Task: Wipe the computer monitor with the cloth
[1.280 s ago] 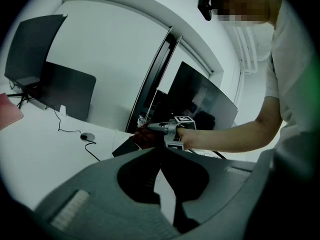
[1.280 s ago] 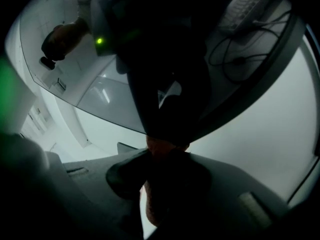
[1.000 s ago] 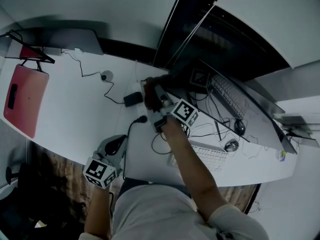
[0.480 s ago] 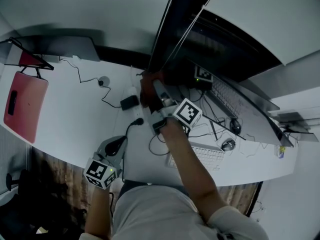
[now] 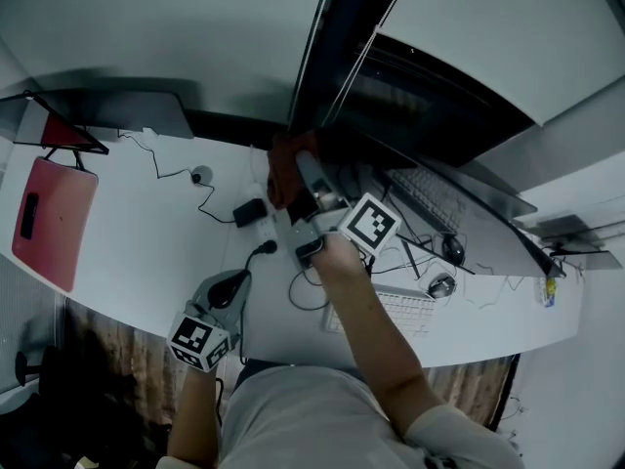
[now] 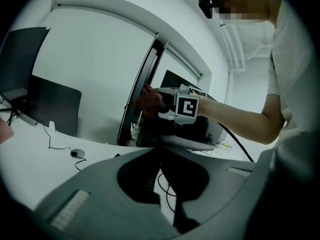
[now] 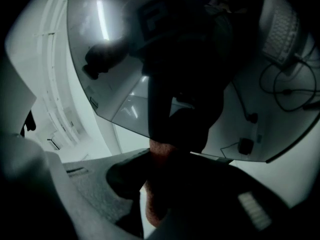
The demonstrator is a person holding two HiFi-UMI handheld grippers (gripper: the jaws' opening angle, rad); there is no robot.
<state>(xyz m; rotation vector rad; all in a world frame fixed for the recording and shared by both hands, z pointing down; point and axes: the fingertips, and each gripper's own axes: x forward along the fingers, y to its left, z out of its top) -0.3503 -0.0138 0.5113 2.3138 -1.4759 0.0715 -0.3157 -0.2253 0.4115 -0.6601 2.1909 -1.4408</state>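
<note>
Right hand-held gripper (image 5: 302,175) clamped, arm extended; left hand-held gripper (image 5: 227,287) closed.

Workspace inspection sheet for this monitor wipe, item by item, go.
Surface: white desk, curved near edge.
Job's things: red-brown cloth held at the lower left corner of the black monitor.
Clutter: pink flat case, white keyboard, mouse.
Grippers: right claw shut on the cloth; left claw shut, empty, low at the desk's near edge.
Cables: black power adapter and thin black leads trailing across the desk.
Surroundings: white wall behind; wooden floor below.
</note>
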